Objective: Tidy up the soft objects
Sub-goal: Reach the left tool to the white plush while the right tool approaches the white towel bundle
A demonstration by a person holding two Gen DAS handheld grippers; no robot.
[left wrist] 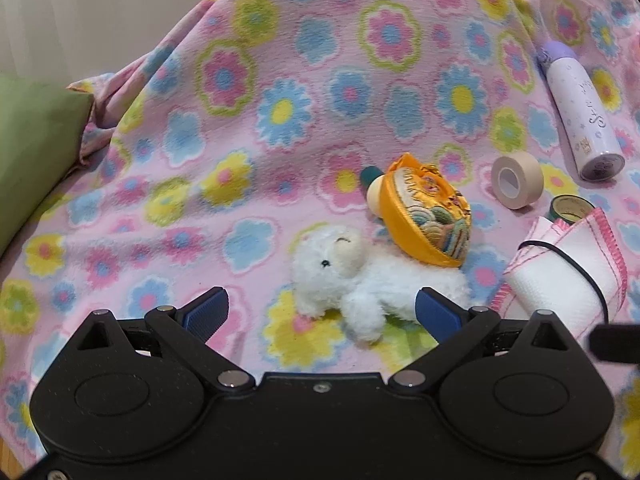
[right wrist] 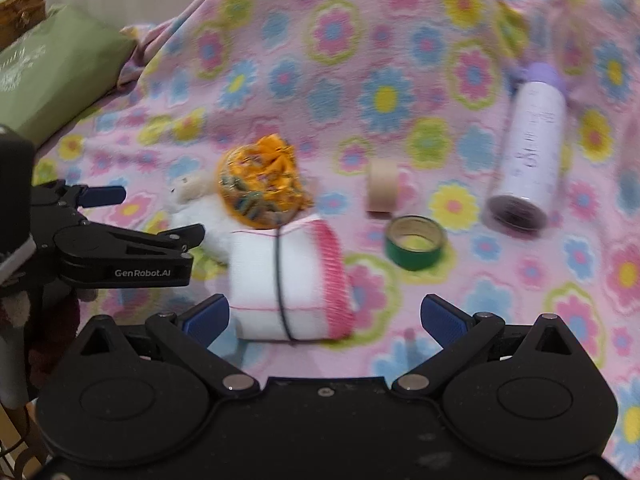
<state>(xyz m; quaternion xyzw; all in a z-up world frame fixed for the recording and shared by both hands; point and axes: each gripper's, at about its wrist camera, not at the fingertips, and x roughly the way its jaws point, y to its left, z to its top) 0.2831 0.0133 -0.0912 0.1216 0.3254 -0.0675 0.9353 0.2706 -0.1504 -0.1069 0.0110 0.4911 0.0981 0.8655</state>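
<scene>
Both my grippers spread wide, empty; left gripper [left wrist: 322, 312] straddles the white plush lamb [left wrist: 360, 280] mid-blanket [left wrist: 240, 80]; right gripper [right wrist: 325, 316] faces the rolled cloth [right wrist: 288, 280]. Risks: orange pouch [left wrist: 424, 212] leans on the lamb, tumbles on lift; pads snag blanket fleece; grippers collide.

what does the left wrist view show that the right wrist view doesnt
Only the left wrist view shows the plush lamb's face clearly, plus a teal-tipped item behind the orange pouch.

Only the right wrist view shows the left gripper from the side, fingers open, print on the green cushion, and a brown object behind it.

Both show the floral blanket, lamb, pouch, banded cloth roll, beige tape, green tape and lilac bottle.
</scene>
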